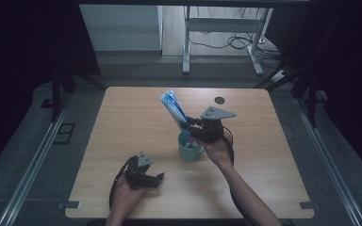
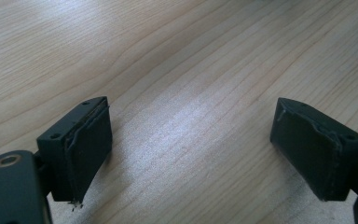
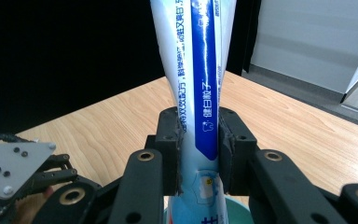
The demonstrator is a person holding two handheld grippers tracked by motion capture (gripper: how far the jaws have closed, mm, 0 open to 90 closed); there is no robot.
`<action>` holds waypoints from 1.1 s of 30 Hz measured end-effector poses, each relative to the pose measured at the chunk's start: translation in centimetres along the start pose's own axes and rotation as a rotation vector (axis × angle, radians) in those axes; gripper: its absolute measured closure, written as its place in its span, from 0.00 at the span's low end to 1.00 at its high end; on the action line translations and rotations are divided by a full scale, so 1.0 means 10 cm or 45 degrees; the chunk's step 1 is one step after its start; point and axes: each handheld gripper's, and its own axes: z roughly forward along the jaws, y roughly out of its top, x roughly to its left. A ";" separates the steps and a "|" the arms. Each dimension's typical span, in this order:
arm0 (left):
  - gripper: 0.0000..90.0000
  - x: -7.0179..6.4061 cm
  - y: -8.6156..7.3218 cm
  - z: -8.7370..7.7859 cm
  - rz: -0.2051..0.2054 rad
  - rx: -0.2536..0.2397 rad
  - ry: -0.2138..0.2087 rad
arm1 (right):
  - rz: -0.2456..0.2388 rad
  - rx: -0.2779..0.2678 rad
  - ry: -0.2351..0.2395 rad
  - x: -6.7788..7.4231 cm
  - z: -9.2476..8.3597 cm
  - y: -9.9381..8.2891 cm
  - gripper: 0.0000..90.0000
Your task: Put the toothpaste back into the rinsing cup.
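Observation:
A white and blue toothpaste tube (image 1: 174,111) slants up out of a pale green mug (image 1: 189,149) near the middle of the wooden table (image 1: 127,117). My right gripper (image 1: 192,126) is shut on the tube's lower part, just above the mug. In the right gripper view the tube (image 3: 200,93) is squeezed between the two black pads (image 3: 171,144), and the mug's rim (image 3: 235,205) shows below them. My left gripper (image 1: 147,178) rests low over the table's near left part, jaws wide apart. In the left gripper view its pads (image 2: 89,144) frame bare wood.
A small dark round cap (image 1: 219,100) lies in the tabletop near its far edge. Beyond the table stand a white desk frame (image 1: 221,33) and loose cables on the floor. Dark curtains flank both sides.

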 end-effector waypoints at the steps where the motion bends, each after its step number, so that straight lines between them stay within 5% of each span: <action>1: 0.14 0.00 0.00 0.00 0.000 0.000 0.000 | -0.004 0.002 -0.001 0.00 0.01 -0.01 0.80; 17: 0.14 0.00 0.00 0.00 0.005 0.001 -0.001 | -0.004 0.038 -0.011 0.05 0.16 -0.24 0.80; 33: 0.14 0.00 0.00 0.00 0.003 -0.001 -0.002 | 0.037 0.031 -0.020 -0.01 0.12 -0.40 0.79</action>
